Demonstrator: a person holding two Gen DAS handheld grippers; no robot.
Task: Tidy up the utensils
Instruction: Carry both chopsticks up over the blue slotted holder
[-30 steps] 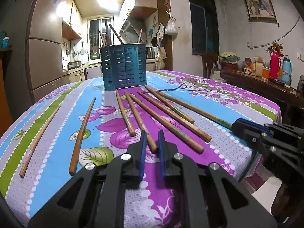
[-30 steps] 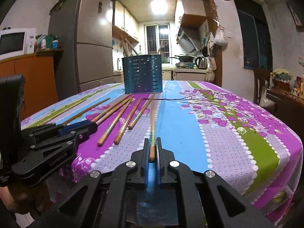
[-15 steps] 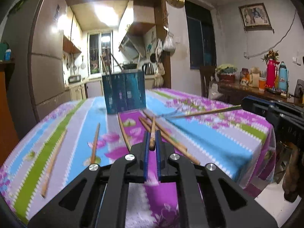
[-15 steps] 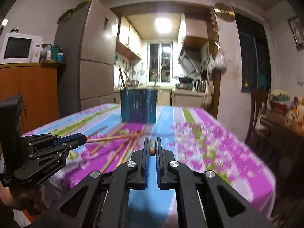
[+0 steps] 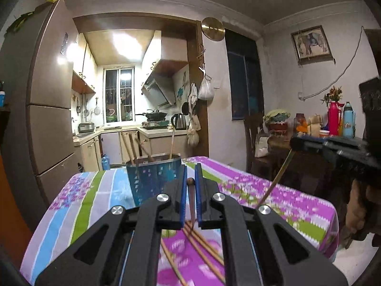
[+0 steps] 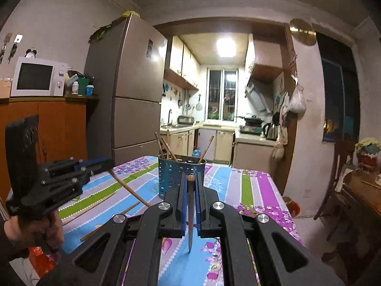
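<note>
My left gripper (image 5: 190, 176) is shut on a wooden chopstick (image 5: 191, 200) that hangs down between the fingers, lifted above the table. My right gripper (image 6: 190, 178) is shut on another chopstick (image 6: 190, 214), also hanging point down. Each gripper shows in the other view, the right (image 5: 295, 144) and the left (image 6: 108, 165), with its chopstick slanting down. The blue perforated utensil holder (image 5: 154, 178) stands ahead on the table and holds several chopsticks; it also shows in the right wrist view (image 6: 175, 176). Several chopsticks (image 5: 204, 250) lie on the tablecloth below.
The table carries a striped floral cloth (image 6: 252, 190). More loose chopsticks (image 6: 90, 208) lie at its left side. A fridge (image 6: 128, 90) and a wooden cabinet (image 6: 47, 128) stand left, a chair (image 5: 257, 140) and a cluttered sideboard (image 5: 333, 128) right.
Both grippers have risen from the table, each lifting a chopstick. The chopsticks have swung from lying forward to hanging downward. The holder now appears lower and closer.
</note>
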